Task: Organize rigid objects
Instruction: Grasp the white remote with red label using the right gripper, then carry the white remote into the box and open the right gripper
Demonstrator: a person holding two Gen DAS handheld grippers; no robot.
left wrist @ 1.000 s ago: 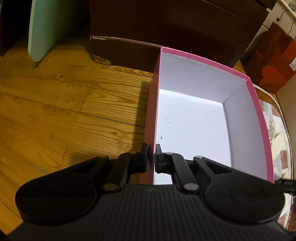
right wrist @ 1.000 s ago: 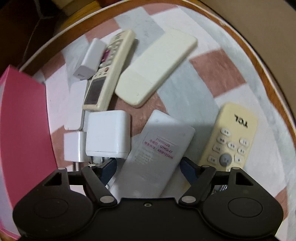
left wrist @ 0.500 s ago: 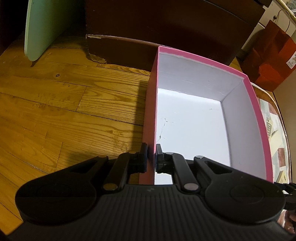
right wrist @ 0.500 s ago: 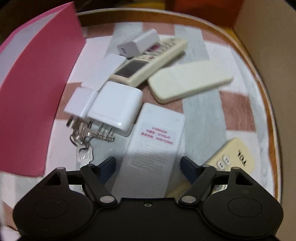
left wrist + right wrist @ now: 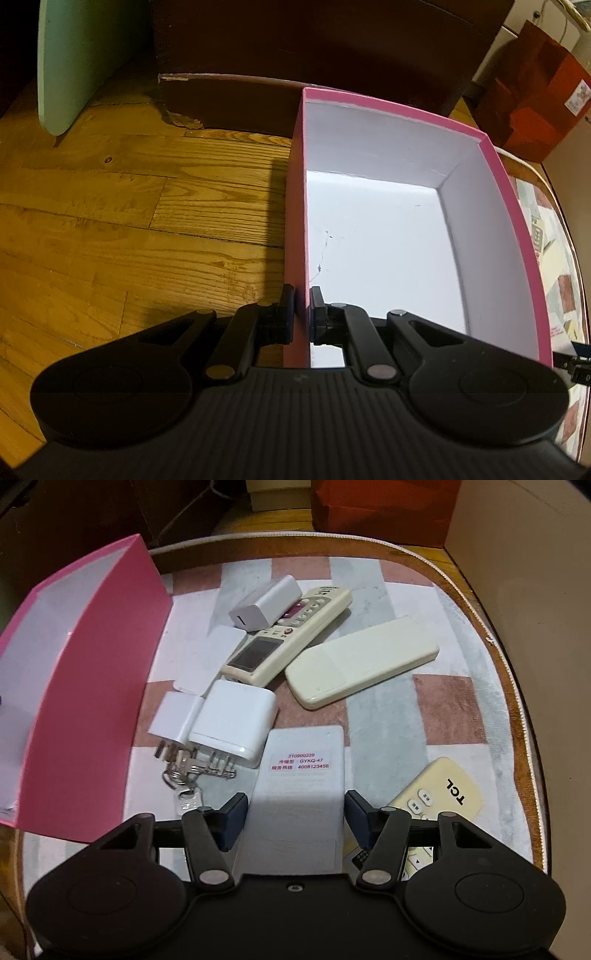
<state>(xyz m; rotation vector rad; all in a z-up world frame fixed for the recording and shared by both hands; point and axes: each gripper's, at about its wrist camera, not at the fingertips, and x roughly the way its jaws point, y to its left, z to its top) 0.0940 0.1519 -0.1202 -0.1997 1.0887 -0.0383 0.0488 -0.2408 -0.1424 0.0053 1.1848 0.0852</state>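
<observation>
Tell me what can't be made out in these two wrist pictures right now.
- Right wrist view: near end of the white label-side-up remote, covered by the right gripper.
- Right wrist view: most of the cream TCL remote, behind the gripper's finger.
- Left wrist view: near corner of the pink cardboard box, hidden by the left gripper.
</observation>
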